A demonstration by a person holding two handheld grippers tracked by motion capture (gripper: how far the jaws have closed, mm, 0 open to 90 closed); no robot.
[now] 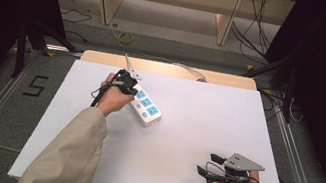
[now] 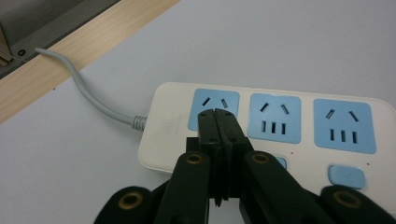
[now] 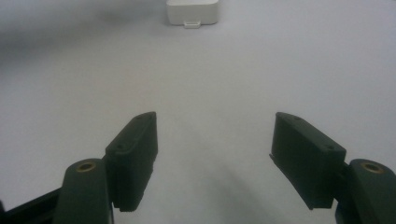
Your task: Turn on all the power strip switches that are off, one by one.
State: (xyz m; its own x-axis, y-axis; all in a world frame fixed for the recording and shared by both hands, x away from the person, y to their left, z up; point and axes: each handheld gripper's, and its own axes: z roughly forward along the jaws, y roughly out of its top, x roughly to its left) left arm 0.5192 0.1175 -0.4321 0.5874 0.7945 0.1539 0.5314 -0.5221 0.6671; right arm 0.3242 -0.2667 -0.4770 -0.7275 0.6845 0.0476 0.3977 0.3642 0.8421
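Observation:
A white power strip (image 1: 148, 109) with three blue sockets lies on the white table, left of centre. In the left gripper view its sockets (image 2: 273, 117) and a blue button (image 2: 346, 176) face me. My left gripper (image 1: 130, 86) is shut, its jaws pressed together with nothing between them, and their tips (image 2: 217, 114) sit at the lower edge of the socket nearest the cable. My right gripper (image 1: 207, 163) rests low near the table's front right. Its jaws (image 3: 215, 135) stand wide open and empty, pointing toward the strip's end (image 3: 192, 11) far off.
A grey cable (image 2: 88, 93) runs from the strip over the table's wooden far edge (image 1: 170, 69). The white tabletop (image 1: 206, 124) spreads between the two hands. Wooden furniture legs and loose cables lie on the floor beyond.

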